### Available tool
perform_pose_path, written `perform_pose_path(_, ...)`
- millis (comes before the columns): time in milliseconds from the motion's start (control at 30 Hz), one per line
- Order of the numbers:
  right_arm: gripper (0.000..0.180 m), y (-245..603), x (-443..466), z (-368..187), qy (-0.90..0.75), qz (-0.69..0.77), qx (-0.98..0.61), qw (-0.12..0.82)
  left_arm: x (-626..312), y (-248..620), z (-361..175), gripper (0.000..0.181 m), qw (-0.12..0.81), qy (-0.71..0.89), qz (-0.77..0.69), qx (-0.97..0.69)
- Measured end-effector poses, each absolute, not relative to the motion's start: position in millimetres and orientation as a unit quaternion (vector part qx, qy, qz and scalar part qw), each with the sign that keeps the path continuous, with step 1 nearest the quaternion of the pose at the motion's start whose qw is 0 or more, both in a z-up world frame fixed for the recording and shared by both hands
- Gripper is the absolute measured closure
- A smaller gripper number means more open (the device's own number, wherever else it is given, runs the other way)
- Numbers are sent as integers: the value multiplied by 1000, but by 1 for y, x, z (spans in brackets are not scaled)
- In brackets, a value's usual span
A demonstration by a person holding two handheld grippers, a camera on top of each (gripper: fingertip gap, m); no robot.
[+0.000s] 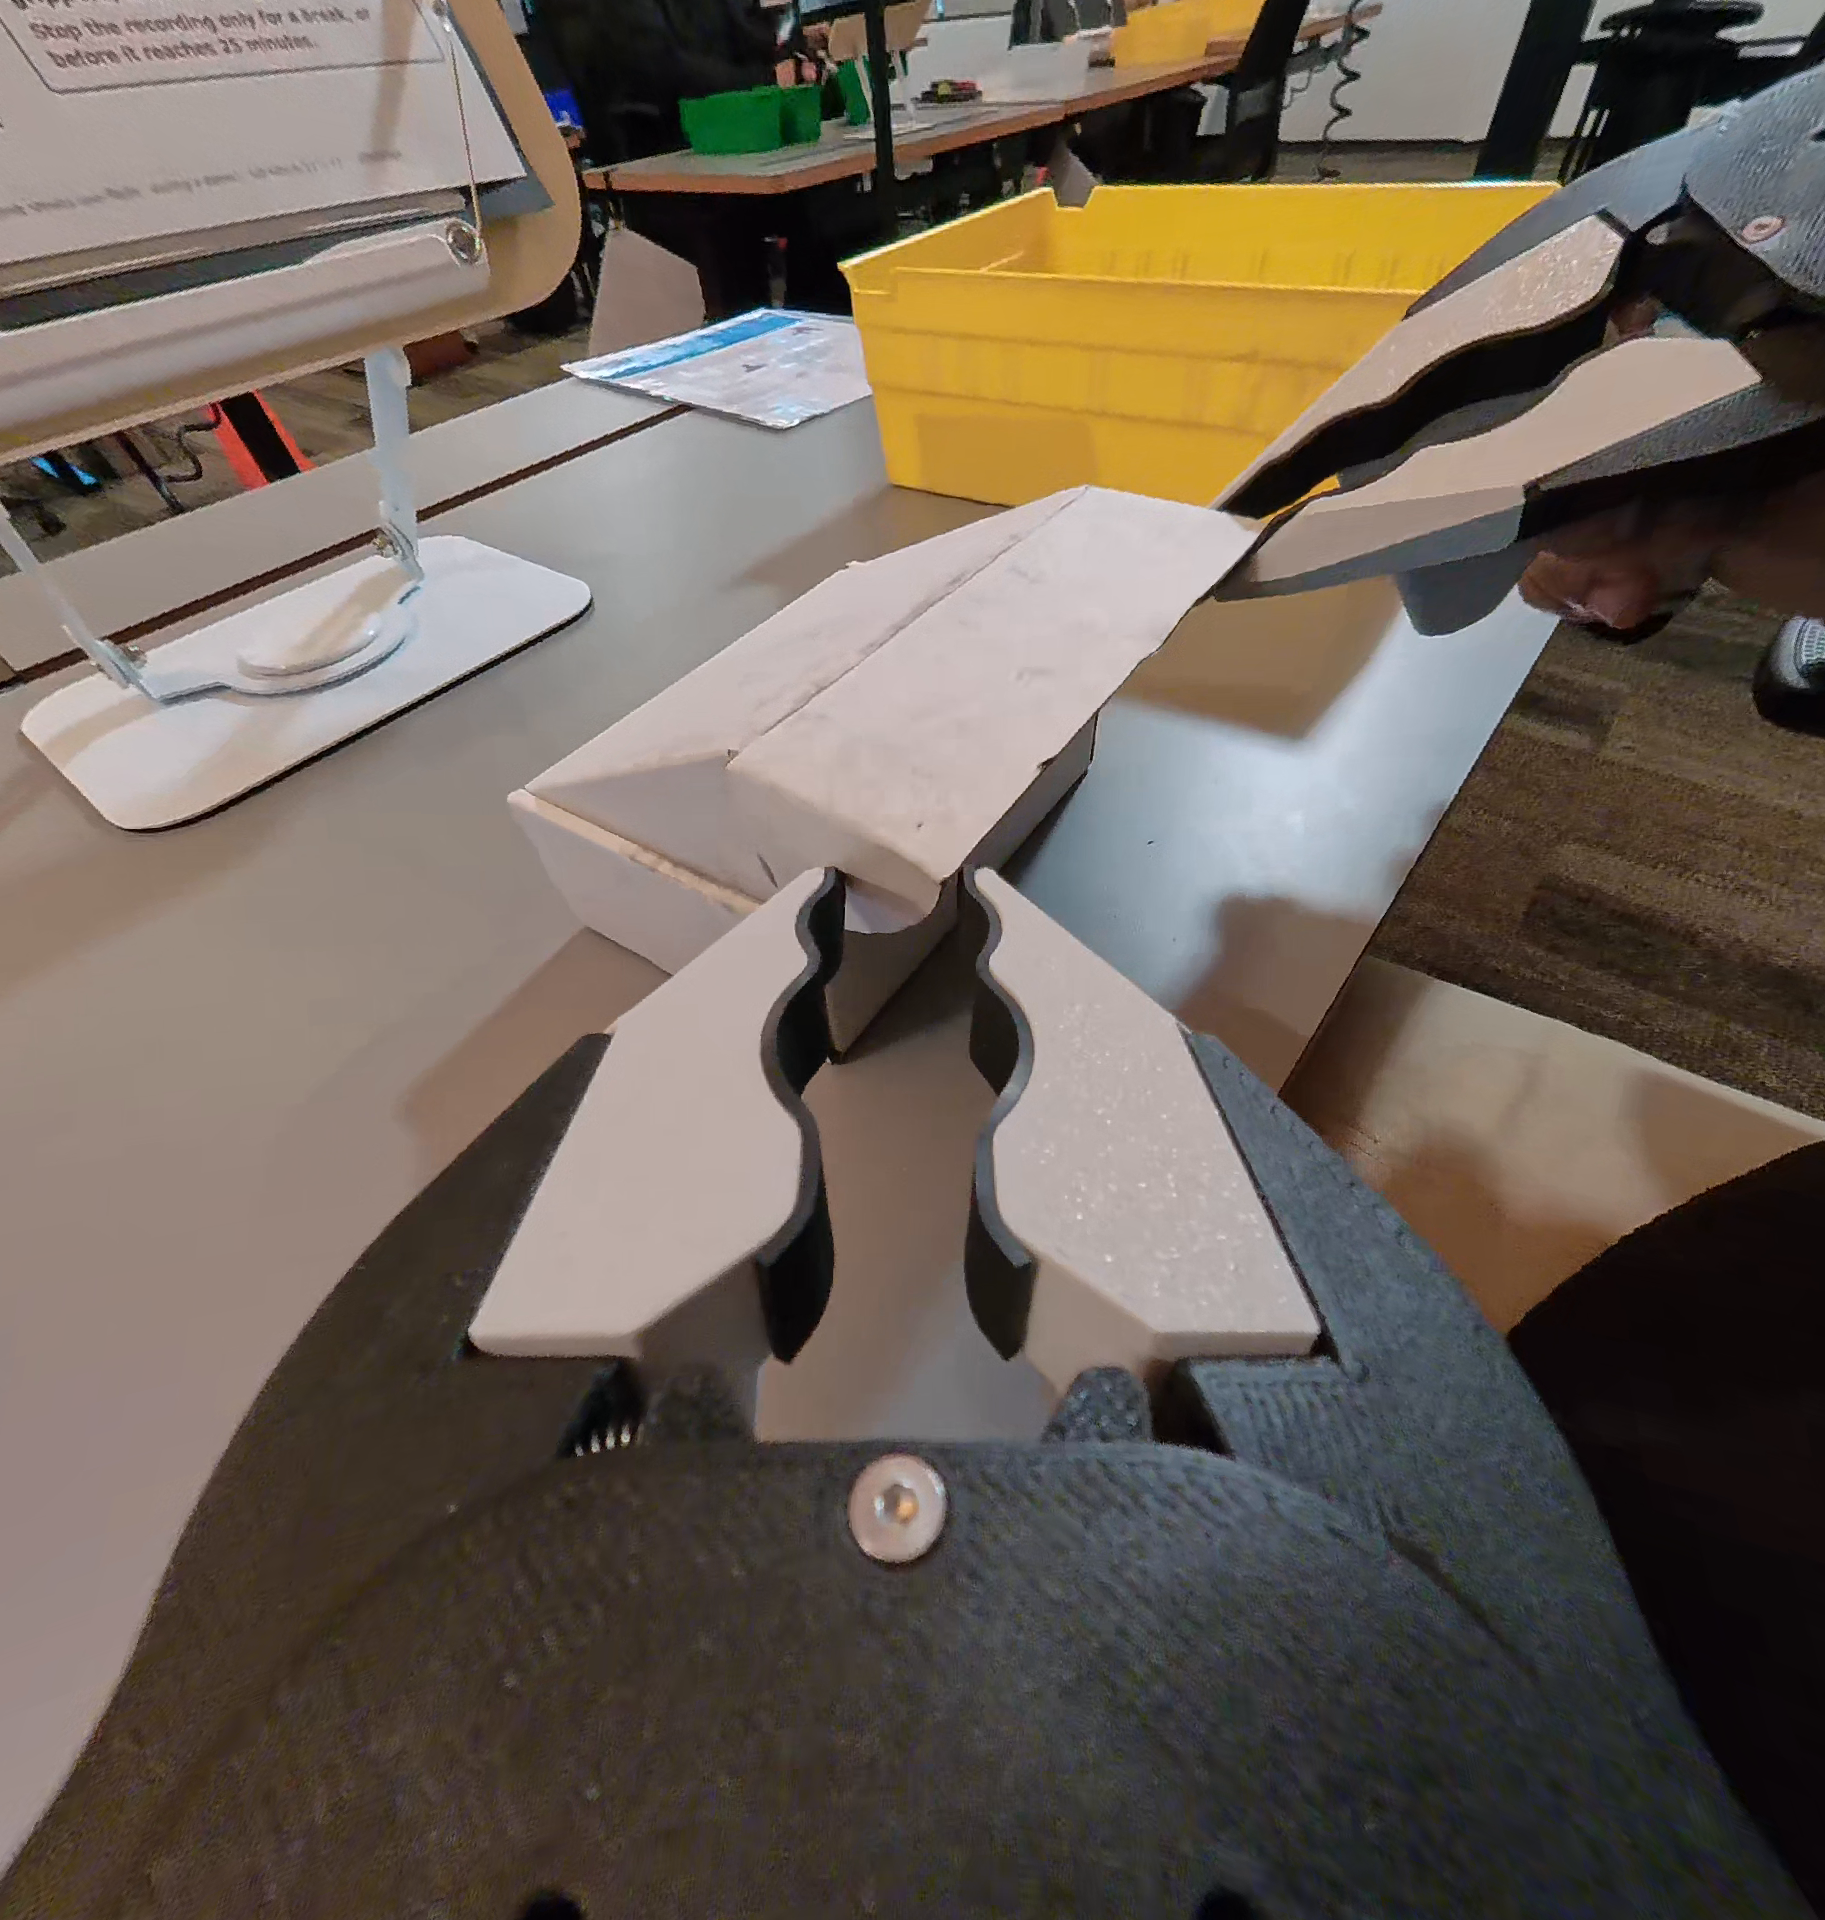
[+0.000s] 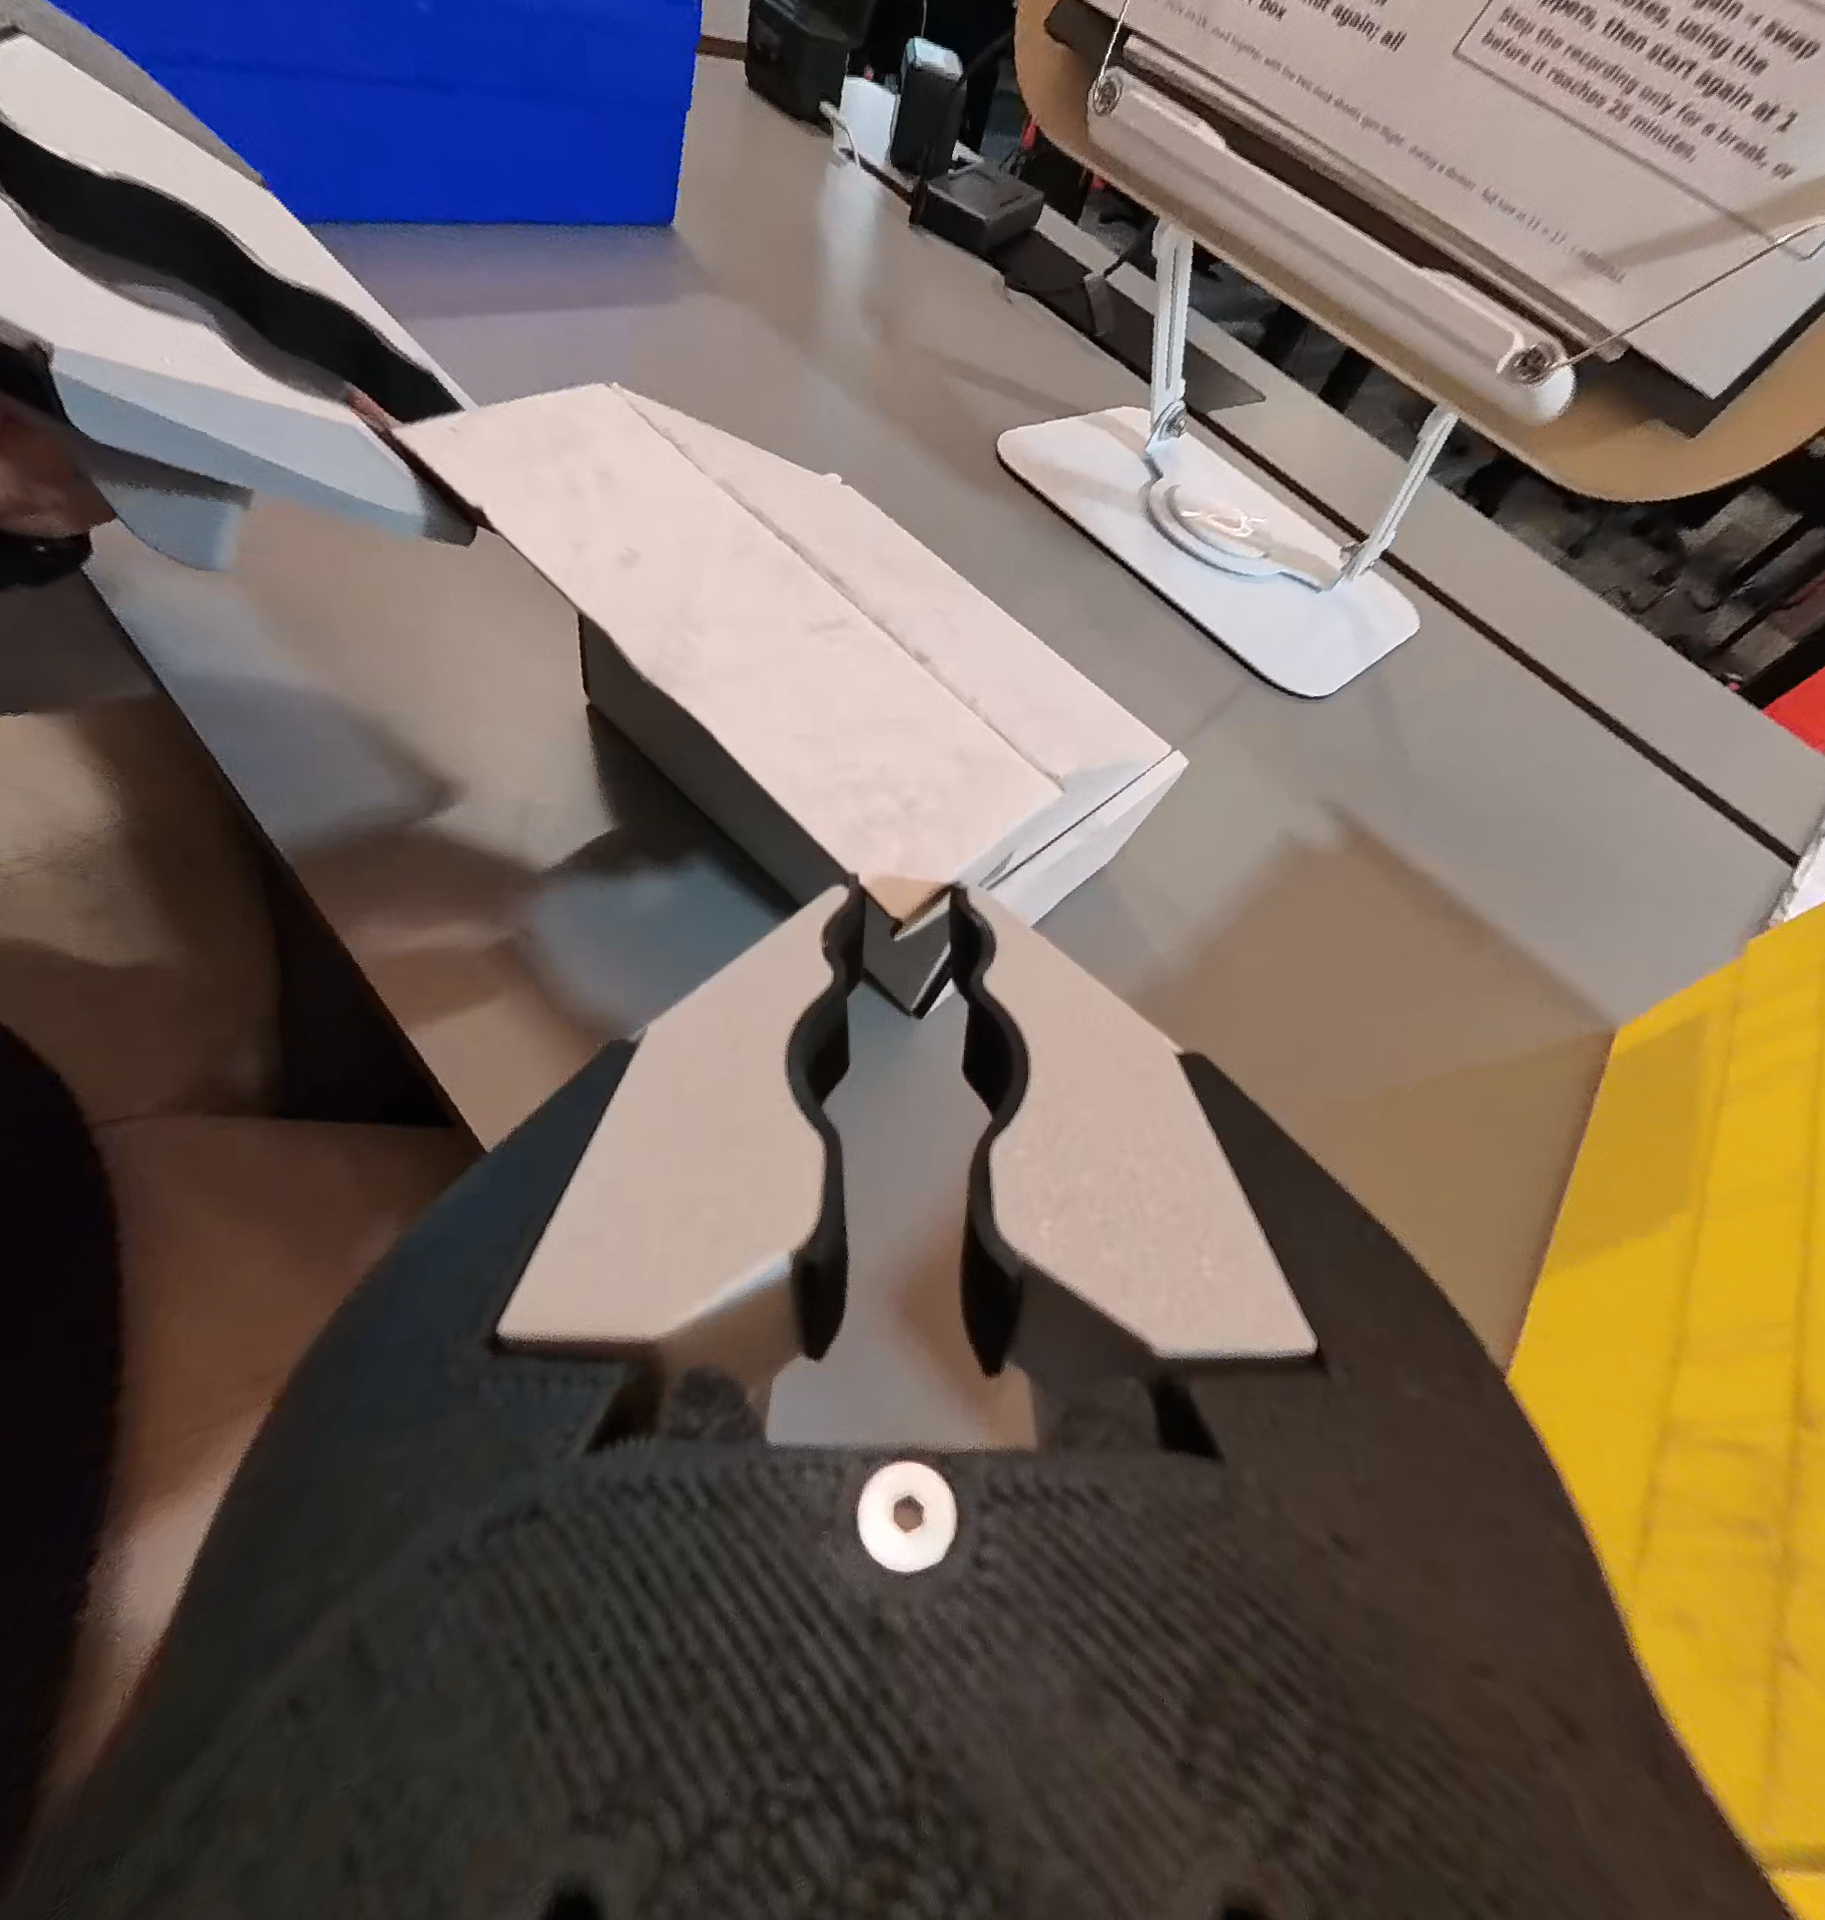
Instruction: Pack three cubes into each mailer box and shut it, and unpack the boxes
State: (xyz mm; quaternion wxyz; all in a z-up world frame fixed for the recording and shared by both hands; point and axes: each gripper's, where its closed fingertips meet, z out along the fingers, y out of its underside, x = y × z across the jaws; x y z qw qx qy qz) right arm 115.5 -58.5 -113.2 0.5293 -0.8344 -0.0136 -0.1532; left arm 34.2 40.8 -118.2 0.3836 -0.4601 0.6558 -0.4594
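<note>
Pinching opposite corners of the white mailer box (image 1: 846,717) lid flap, left gripper (image 1: 900,904) and right gripper (image 2: 906,920) are nearly closed. Box contents are hidden. Beyond the right gripper on the grey table (image 1: 264,1039) sits a yellow bin (image 1: 1126,343), seemingly empty.

One white mailer box (image 1: 866,707) sits near the worktop's (image 1: 264,1039) front edge; two grippers; no cubes show. One yellow bin (image 1: 1116,343); one blue bin (image 2: 399,104); one document stand (image 1: 295,644).

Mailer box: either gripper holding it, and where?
Both grip the box lid flap: left gripper at one end corner, right gripper at the opposite end corner.
</note>
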Motion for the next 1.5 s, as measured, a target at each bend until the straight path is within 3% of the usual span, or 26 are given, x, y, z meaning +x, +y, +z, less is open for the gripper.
perform_pose_path(500, 174, -62, 114, -128, -31, -168, -859, 483, 33, 40, -132, 164, 347, 672, -448, -477)
perform_pose_path(667, 172, -60, 121, -128, -42, -223, -842, 490, 35, 43, -134, 155, 365, 675, -431, -475)
perform_pose_path(900, 154, -52, 126, -124, -44, -257, -822, 506, 39, 46, -135, 152, 401, 677, -407, -463)
perform_pose_path(1133, 170, -53, 127, -114, -25, -241, -820, 519, 40, 42, -129, 159, 417, 673, -409, -453)
perform_pose_path(1500, 172, -58, 120, -113, 9, -160, -839, 520, 38, 44, -123, 162, 420, 665, -419, -454)
